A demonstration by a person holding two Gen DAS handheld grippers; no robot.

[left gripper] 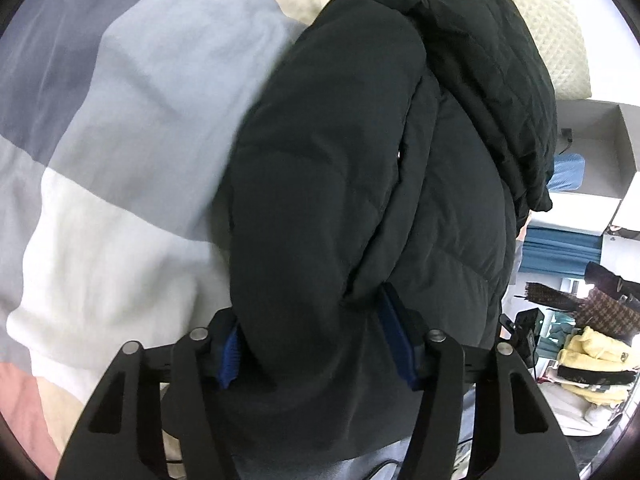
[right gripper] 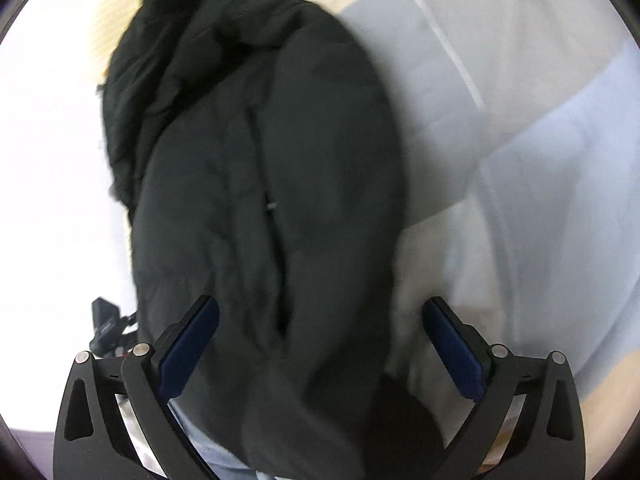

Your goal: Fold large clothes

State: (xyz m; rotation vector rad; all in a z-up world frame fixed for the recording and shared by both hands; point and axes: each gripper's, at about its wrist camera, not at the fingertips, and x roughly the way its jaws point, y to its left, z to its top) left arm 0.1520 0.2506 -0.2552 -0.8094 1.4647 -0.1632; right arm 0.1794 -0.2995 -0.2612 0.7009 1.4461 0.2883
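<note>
A black puffer jacket [left gripper: 340,152] lies bunched lengthwise on a bed, its quilted lining showing at the far end. My left gripper [left gripper: 312,344] is shut on a thick fold of the jacket's near end; blue pads press in from both sides. In the right wrist view the same jacket [right gripper: 280,160] fills the middle. My right gripper [right gripper: 320,344] is open, its blue pads wide apart on either side of the jacket's near end, not pressing it.
The bed has a quilt [left gripper: 120,120] in grey, light blue, white and pink blocks, also in the right wrist view [right gripper: 520,160]. A cream pillow [left gripper: 552,40] lies at the far end. Off the bed's right side are shelves, blue cloth and yellow clothes [left gripper: 592,352].
</note>
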